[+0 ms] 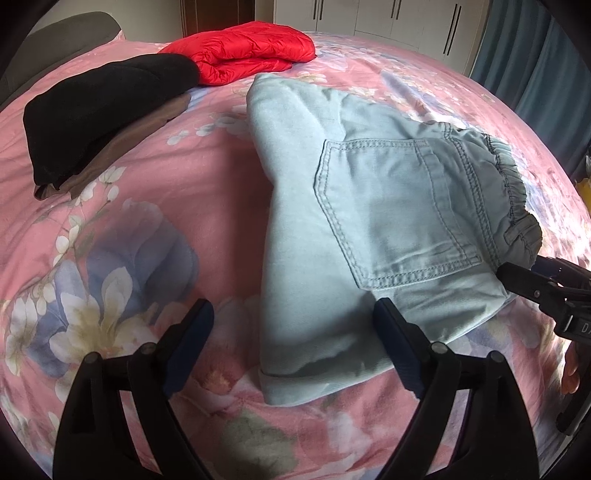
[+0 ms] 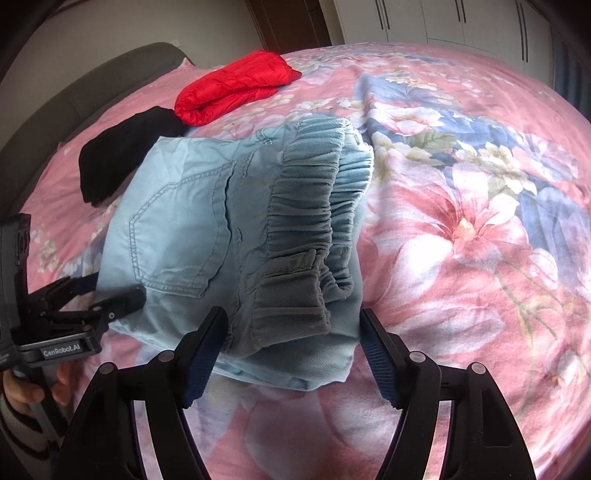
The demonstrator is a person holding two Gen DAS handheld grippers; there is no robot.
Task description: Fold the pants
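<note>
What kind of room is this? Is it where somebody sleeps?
Most likely a bedroom. The light blue pants lie on a bed with a pink flowered cover, a padded grey headboard stands at one end, and white wardrobe doors line the far wall.

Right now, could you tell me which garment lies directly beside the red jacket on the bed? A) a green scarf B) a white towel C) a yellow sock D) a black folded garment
D: the black folded garment touches the red jacket at its near-left edge; the light blue pants lie apart.
</note>
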